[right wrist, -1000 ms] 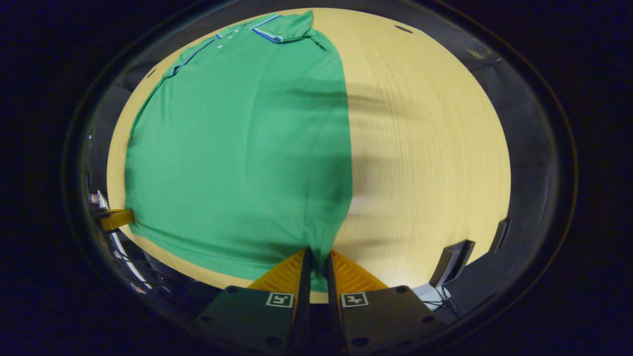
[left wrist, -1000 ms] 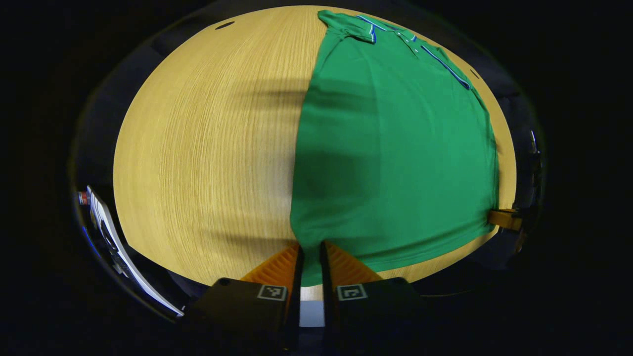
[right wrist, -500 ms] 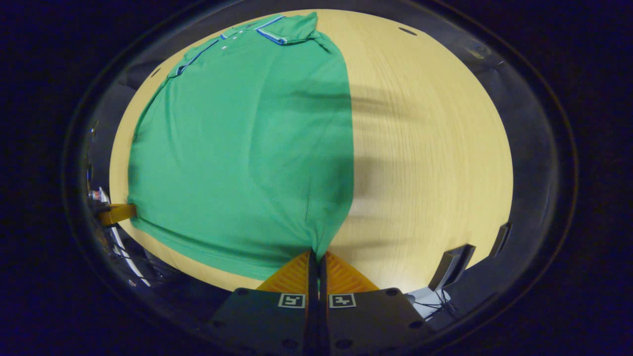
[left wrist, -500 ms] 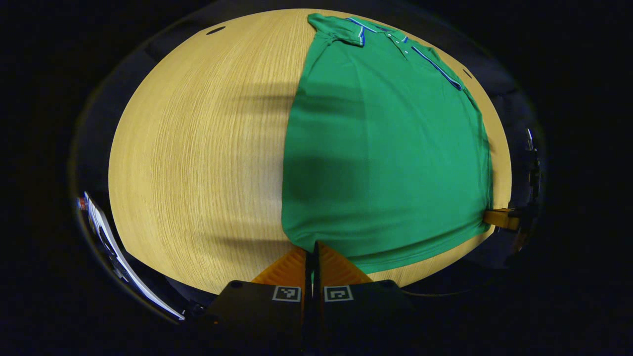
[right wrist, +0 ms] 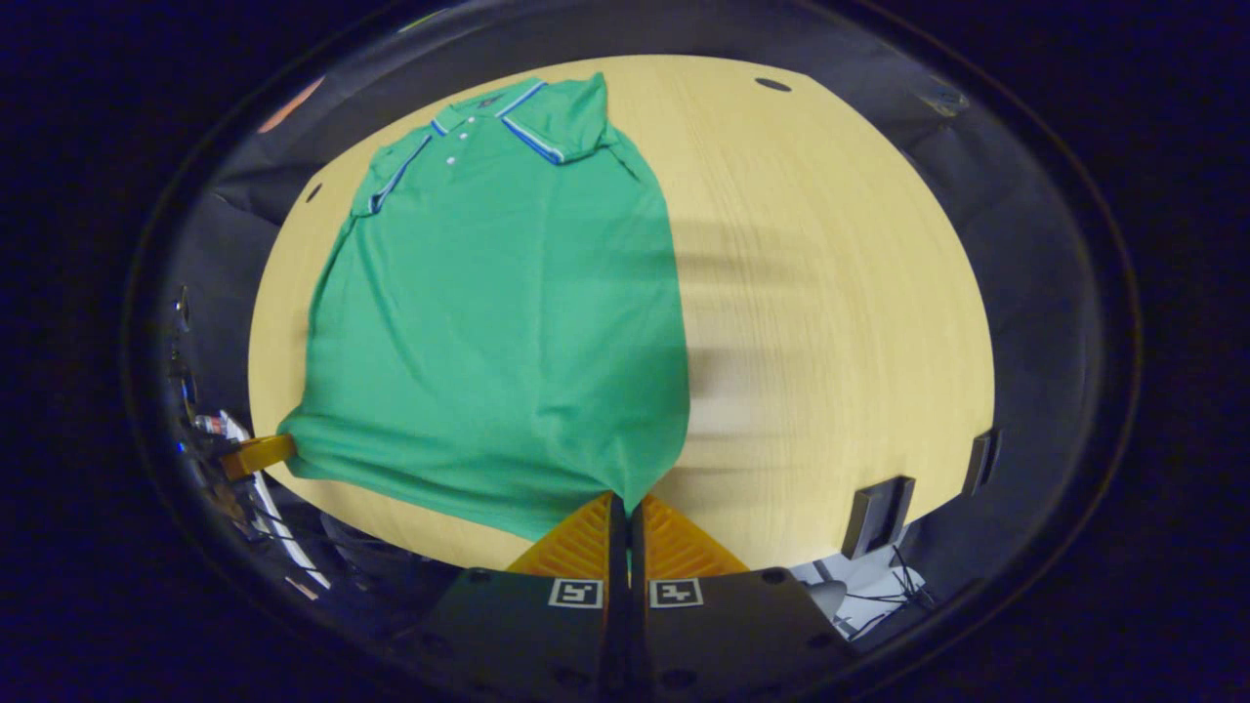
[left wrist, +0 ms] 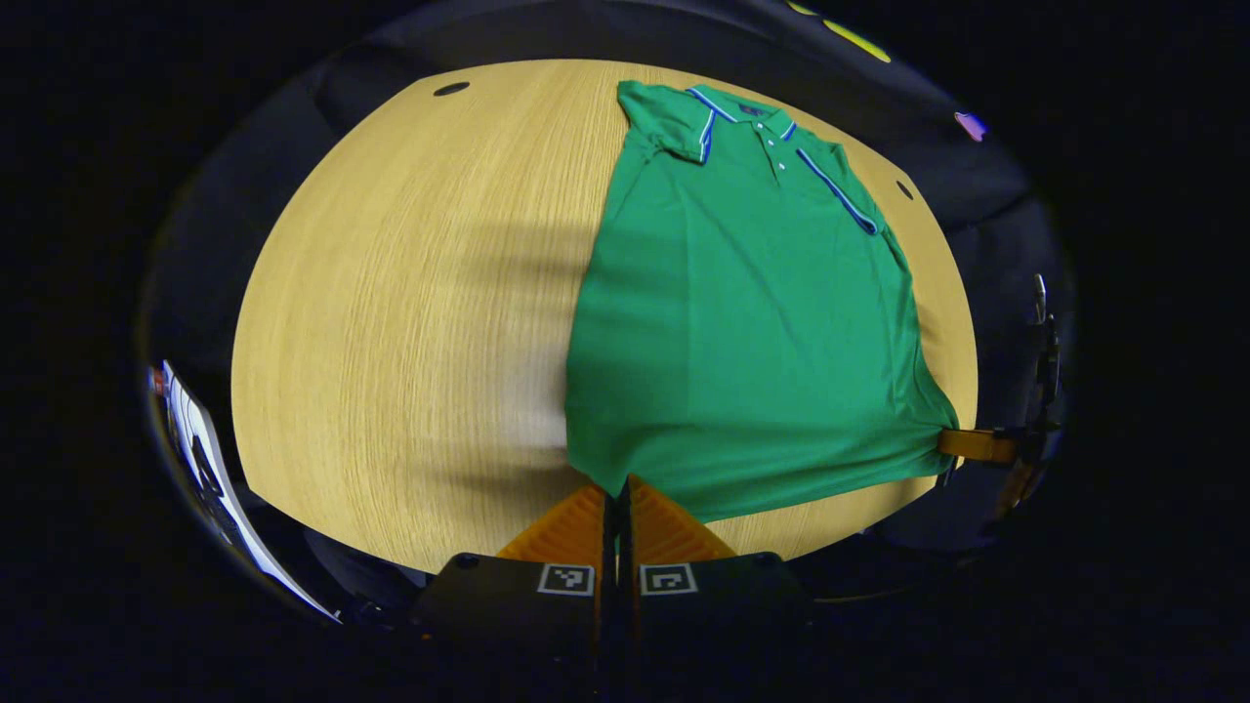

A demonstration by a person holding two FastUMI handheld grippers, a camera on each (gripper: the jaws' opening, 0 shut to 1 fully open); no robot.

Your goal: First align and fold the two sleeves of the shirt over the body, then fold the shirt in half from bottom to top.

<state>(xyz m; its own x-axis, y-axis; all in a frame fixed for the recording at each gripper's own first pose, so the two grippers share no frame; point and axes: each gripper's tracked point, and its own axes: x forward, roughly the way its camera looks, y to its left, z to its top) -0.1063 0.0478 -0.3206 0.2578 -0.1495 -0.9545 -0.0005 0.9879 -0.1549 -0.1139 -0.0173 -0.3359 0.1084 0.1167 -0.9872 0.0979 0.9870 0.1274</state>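
A green polo shirt [left wrist: 742,322] with blue-white trim lies on the wooden table [left wrist: 410,312], collar at the far end, both sleeves folded onto the body. My left gripper [left wrist: 617,491] is shut on the shirt's bottom-left hem corner, which is lifted off the table. In the right gripper view the same shirt [right wrist: 508,312] spreads to the left, and my right gripper [right wrist: 626,505] is shut on the bottom-right hem corner. Each view catches the other gripper pinching the opposite corner, the right gripper [left wrist: 977,445] at the edge of one and the left gripper [right wrist: 256,455] at the edge of the other.
Small dark holes [left wrist: 450,89] mark the table's far edge. A white device [left wrist: 200,459] stands off the table at left. Dark boxes [right wrist: 877,516] and cables sit below the table's right edge. Bare wood [right wrist: 830,293] lies beside the shirt.
Both grippers closed onto the hem corners, then rose and pulled back, lifting the hem; the shirt looks smaller and more of the far table edge shows.
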